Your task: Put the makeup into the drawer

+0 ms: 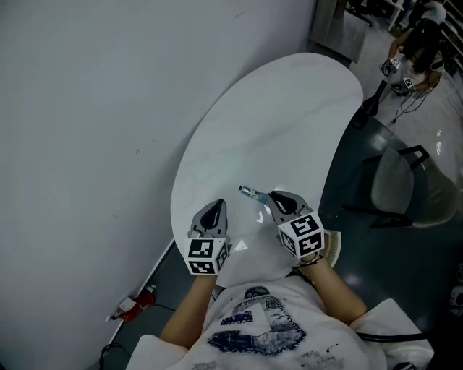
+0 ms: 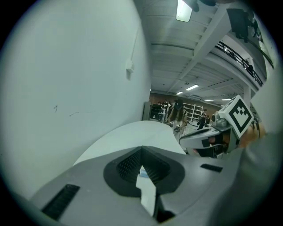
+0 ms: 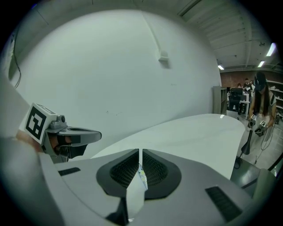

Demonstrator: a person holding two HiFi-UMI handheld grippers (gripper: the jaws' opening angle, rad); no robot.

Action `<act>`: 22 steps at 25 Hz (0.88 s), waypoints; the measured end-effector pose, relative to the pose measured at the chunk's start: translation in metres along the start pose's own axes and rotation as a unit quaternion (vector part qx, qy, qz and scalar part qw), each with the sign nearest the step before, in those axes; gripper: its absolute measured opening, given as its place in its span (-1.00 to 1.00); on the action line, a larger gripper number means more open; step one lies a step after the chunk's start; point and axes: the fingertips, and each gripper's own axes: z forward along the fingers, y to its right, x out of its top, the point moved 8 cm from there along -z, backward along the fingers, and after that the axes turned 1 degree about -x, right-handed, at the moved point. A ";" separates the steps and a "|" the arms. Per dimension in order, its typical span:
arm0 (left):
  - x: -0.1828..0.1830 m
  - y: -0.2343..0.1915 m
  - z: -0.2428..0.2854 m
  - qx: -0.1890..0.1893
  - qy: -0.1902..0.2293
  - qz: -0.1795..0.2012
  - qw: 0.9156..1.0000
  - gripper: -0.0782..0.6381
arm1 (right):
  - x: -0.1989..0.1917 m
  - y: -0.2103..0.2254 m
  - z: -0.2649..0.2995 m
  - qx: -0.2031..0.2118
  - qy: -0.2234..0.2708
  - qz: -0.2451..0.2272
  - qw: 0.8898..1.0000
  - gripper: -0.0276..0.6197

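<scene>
Two tongs hover closed and empty over the desk (image 1: 289, 108): left tongs (image 1: 216, 204), right tongs (image 1: 272, 194) beside a small item (image 1: 249, 192). Pickup seems unstarted; next, the right must open.

This is a large open lab or workshop hall, with an exposed ceiling, strip lights (image 2: 184, 9) and shelving (image 2: 193, 110) far back. A white oval worktop (image 1: 289, 108) stands beside a plain partition wall (image 1: 87, 108); another person (image 1: 418, 40) stands beyond.
</scene>
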 end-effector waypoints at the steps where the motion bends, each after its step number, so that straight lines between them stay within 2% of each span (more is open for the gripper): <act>1: 0.000 0.000 0.002 0.003 -0.001 -0.001 1.000 -0.67 | 0.000 0.002 0.002 0.004 -0.002 0.001 1.000 -0.85; 11: -0.012 -0.004 0.019 0.020 -0.014 -0.017 1.000 -0.67 | -0.005 0.014 0.022 0.027 -0.029 -0.007 0.999 -0.82; 16: -0.015 -0.007 0.027 0.023 -0.021 -0.021 0.999 -0.67 | -0.010 0.016 0.038 0.044 -0.051 -0.008 0.998 -0.50; 22: -0.021 -0.014 0.030 0.034 -0.030 -0.027 0.999 -0.67 | -0.019 0.011 0.058 0.072 -0.084 -0.025 0.994 -0.30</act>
